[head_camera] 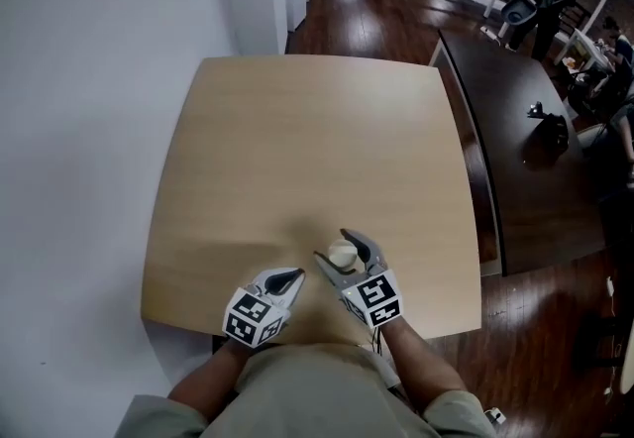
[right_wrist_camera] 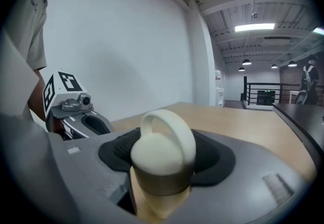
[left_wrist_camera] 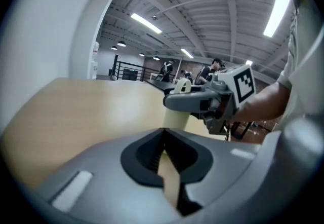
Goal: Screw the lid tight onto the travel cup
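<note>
Closest in, under the person's shirt point(head_camera: 307, 391), the two grippers hover over the near edge of the tabletop point(head_camera: 297, 129), about midway along it. The left gripper point(head_camera: 289, 277) has its jaws pressed fully together with nothing between them. It sits just beside the right gripper point(head_camera: 333, 244), whose jaws stand wide and clasp the travel cup point(right_wrist_camera: 158, 207) high up, around the grey band point(right_wrist_camera: 162, 181) and the cream lid point(right_wrist_camera: 161, 154) with its loop handle point(right_wrist_camera: 177, 124). Whether the cup's base rests on the wood cannot be told, because the left gripper's body hides it in that gripper's view.

The main risk, as I judge it, comes from that high grip. If the right pads bear on both lid and body, any twist would turn the whole cup and not the thread. If they bear on the lid alone, the body hangs free until the other gripper takes it. The left jaws must open before they can hold anything, and a hurried grab at the smooth, rounded cup could slip or knock it askew. A lid started crooked would bind and feel tight while it is still loose. So near the table's edge, a dropped cup would likely fall off toward the person.
</note>
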`<action>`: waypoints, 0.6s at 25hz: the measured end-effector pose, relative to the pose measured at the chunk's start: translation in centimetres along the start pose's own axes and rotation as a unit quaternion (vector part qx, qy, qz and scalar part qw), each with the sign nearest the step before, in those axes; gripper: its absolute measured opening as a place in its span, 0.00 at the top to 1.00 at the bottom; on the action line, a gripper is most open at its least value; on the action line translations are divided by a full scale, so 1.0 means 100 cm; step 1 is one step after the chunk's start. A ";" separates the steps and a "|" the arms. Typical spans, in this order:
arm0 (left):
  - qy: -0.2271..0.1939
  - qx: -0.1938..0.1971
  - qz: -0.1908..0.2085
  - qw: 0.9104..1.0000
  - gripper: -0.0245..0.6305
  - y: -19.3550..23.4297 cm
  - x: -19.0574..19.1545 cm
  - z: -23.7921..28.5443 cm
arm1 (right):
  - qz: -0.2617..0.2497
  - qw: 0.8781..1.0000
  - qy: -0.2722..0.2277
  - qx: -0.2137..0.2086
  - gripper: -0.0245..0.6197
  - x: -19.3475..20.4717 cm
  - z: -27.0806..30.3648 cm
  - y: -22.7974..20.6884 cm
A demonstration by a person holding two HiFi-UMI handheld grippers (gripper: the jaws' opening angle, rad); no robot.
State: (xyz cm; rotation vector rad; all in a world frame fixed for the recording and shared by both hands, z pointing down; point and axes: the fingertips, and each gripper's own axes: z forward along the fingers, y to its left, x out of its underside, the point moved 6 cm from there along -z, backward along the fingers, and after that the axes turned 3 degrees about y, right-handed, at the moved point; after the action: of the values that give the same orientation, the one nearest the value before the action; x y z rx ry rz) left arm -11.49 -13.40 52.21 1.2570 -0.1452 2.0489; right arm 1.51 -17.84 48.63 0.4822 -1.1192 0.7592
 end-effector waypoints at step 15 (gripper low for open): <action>-0.064 0.032 -0.008 0.997 0.96 -0.006 -0.017 -0.020 | 0.020 0.999 0.031 -0.001 0.47 -0.005 -0.009 -0.002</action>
State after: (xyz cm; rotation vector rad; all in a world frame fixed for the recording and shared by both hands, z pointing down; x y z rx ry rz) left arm -12.15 -12.90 49.63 1.4258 -0.1289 1.9746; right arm 2.06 -17.52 47.84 0.4328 -1.0735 0.8035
